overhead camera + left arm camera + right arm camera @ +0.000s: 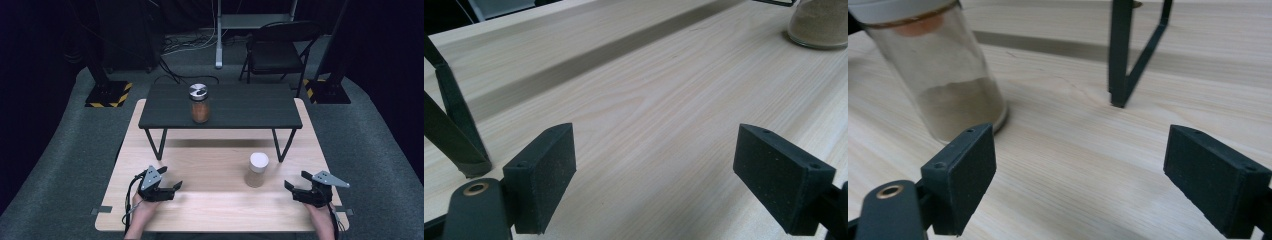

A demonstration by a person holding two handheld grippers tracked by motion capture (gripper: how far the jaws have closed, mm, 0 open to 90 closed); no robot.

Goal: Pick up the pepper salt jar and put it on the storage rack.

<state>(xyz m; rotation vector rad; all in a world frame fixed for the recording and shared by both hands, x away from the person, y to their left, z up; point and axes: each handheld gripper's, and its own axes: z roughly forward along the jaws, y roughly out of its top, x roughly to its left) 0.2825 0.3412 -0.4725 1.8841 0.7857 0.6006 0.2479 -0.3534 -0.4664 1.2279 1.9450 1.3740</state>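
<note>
Tools at rest on a pale wooden desk (pixel 215 210), with the white-capped jar (pixel 257 170) taken as the landmark. Left tool (pixel 172 187), held in the person's left hand (pixel 142 207), lies well to the left of that jar and points toward it; in the left gripper view its two black pads (pixel 546 175) stand spread, with bare wood grain between them and the jar's base (pixel 819 25) far ahead at the upper right. Right tool (pixel 292 187), held in the right hand (pixel 320 217), lies near the jar on its right side and points leftward; in the right gripper view its pads (pixel 965 175) are likewise spread, gripping nothing, and the jar (pixel 943 80) stands upright just beyond the left pad, apart from it, partly filled with tan powder. Behind the jar stands a low black table (pixel 220 107) on the desk, its thin leg (pixel 1120 55) touching the wood. On that black top, behind and left of the landmark, stands a second jar (pixel 200 103) with a metal lid and orange contents. A folding chair (pixel 277 50) stands on the floor beyond.
</note>
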